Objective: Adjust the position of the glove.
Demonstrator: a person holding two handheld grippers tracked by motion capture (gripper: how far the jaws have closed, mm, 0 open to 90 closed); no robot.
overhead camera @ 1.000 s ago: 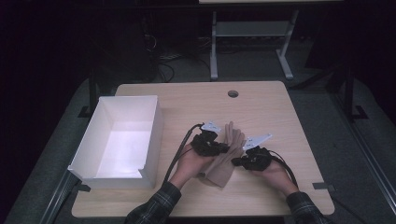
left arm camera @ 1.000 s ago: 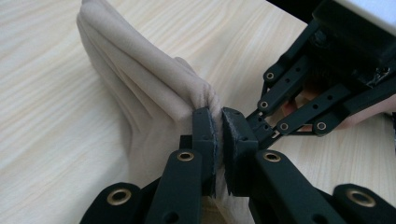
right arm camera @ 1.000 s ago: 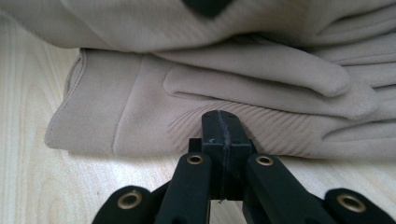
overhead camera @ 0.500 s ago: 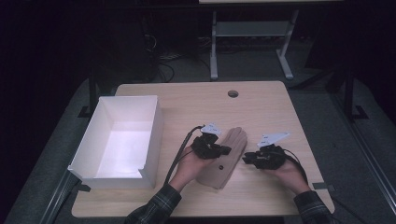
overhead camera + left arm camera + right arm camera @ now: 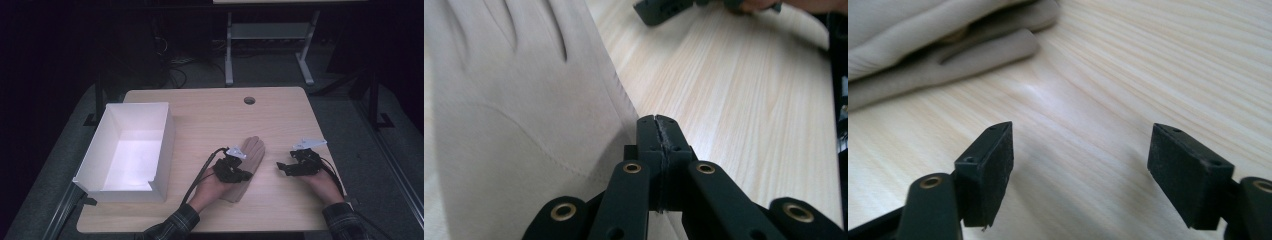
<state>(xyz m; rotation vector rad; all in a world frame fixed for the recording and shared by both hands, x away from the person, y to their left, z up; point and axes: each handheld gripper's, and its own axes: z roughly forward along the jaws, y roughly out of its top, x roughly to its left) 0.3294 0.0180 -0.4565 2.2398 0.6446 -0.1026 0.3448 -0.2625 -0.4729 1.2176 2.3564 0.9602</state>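
A flat beige fabric glove (image 5: 248, 165) was found lying on the light wooden table (image 5: 210, 112), right of the middle and toward the near edge, fingers pointing away from the person. The left gripper (image 5: 239, 175) was held over the wrist end of the glove. In the left gripper view its jaws were seen pressed fully together at the right-hand edge of the glove (image 5: 519, 110); whether a fold of fabric was caught between the pads could not be told. The right gripper (image 5: 283, 167) was noted on bare tabletop to the right of the glove and apart from it. Its jaws had just been opening and were observed spread wide in the right gripper view, with nothing between them but wood grain; the glove's fingers (image 5: 938, 45) lay beyond them at upper left. An open white rectangular cardboard box (image 5: 165, 135) was recorded at the left side of the table, well apart from the glove.
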